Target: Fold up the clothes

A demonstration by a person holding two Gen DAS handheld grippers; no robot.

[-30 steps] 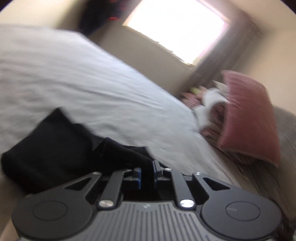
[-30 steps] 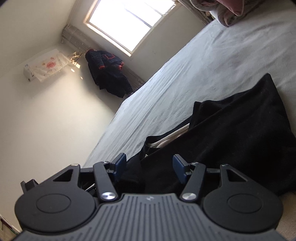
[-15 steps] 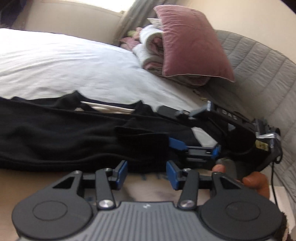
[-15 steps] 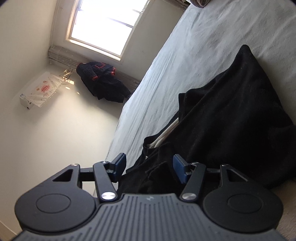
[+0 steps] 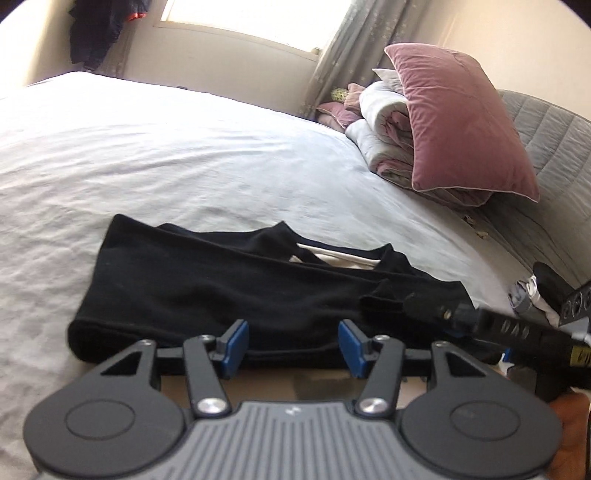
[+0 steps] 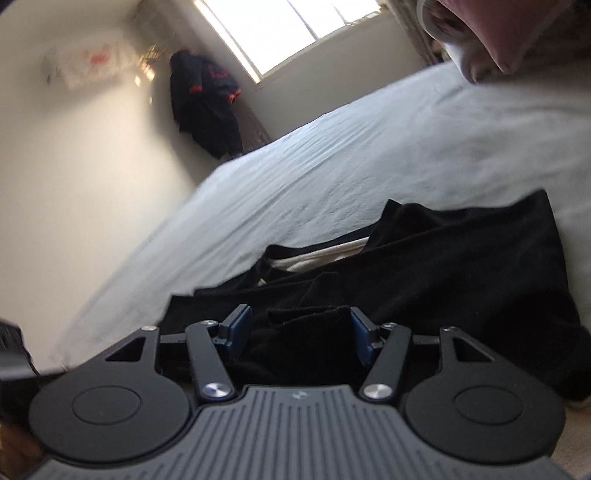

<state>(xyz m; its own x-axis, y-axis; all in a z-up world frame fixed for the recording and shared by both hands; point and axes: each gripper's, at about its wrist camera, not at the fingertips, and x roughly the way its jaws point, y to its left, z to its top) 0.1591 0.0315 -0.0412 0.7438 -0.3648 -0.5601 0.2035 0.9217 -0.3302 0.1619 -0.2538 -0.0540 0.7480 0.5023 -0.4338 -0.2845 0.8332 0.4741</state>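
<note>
A black garment (image 5: 236,280) lies folded into a long band across the near edge of the bed (image 5: 184,147), on the pale sheet. A strip of cream fabric (image 5: 340,254) shows in an opening along its far edge, the only thing seen tucked inside it.

The left tool (image 5: 291,345) hovers at the near side of the garment with its blue pads (image 5: 234,347) well apart. Its jaws have just been opening, and nothing sits between them; the garment's near fold lies just beyond the tips.

The right tool (image 6: 299,338) is at the garment's right end. Its jaws stand about half open, and a raised fold of the black cloth sits between the pads. The right pad looks close against the cloth, the left pad stands a little clear, so no clamp is apparent. In the left wrist view the right tool (image 5: 476,317) appears at the right edge, its front end over the garment's right end.

At the far right of the bed a pink pillow (image 5: 461,122) leans on folded bedding (image 5: 384,125). A dark jacket (image 6: 207,107) hangs in the far corner beside the window (image 6: 280,29).
</note>
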